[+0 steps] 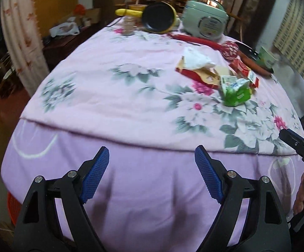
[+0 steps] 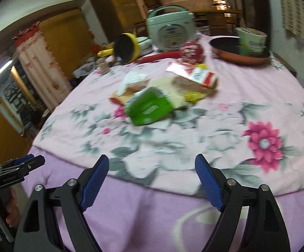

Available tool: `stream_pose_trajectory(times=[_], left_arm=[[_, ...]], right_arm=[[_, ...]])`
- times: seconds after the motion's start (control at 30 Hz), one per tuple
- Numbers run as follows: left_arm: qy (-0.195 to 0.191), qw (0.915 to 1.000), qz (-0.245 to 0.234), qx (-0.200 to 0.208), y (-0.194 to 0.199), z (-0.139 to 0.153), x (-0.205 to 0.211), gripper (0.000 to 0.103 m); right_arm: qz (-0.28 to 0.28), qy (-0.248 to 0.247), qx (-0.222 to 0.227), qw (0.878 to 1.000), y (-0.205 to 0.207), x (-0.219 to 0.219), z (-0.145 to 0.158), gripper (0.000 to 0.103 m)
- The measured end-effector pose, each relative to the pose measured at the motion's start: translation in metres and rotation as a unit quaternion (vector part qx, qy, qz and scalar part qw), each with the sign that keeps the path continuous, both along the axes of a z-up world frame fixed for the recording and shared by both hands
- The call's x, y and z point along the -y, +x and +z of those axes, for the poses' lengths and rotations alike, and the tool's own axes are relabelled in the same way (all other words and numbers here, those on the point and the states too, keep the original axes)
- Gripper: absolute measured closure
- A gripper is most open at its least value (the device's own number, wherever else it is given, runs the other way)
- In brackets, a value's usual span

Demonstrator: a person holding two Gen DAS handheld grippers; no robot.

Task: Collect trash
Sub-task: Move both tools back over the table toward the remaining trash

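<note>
Trash (image 1: 219, 77) sits heaped mid-table on the floral cloth (image 1: 114, 96), well ahead of your left gripper (image 1: 152, 175) and right gripper (image 2: 152, 181). Both hover at the near edge, jaws spread, nothing between them; the green wrapper (image 2: 147, 109) lies nearest.

Only readable text: white letters "DAS", cut off by the frame edge, on the black body of the right gripper (image 1: 294, 145) in the left wrist view. Print on the green pack (image 2: 147, 108), red-and-white box (image 2: 202, 76) and rice cooker (image 2: 170, 30) is too blurred to read.
</note>
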State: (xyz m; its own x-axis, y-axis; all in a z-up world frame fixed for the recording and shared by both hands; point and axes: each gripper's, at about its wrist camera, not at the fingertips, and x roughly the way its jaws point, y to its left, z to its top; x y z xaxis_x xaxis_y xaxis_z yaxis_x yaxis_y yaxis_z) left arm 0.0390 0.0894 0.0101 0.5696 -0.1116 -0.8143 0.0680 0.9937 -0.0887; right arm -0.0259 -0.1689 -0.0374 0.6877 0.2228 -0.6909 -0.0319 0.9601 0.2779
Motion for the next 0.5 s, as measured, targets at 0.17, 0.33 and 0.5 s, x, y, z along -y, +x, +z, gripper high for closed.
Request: stream_pose_trajectory(times=[0.17,0.33,0.5], left_arm=[[0.003,0.9995,-0.031,-0.006,0.027,0.0,0.033,0.022],[-0.001,0.9986,-0.052,0.002,0.06,0.014,0.062,0.021],[-0.012,0.997,-0.076,-0.01,0.09,0.016,0.089,0.02]], right_arm=[[-0.016,-0.009,-0.009,1.0,0.008,0.016,-0.004,0.019],[-0.022,-0.014,-0.02,0.999,0.019,0.022,-0.007,0.018],[-0.036,-0.012,-0.021,0.999,0.03,0.031,-0.002,0.018]])
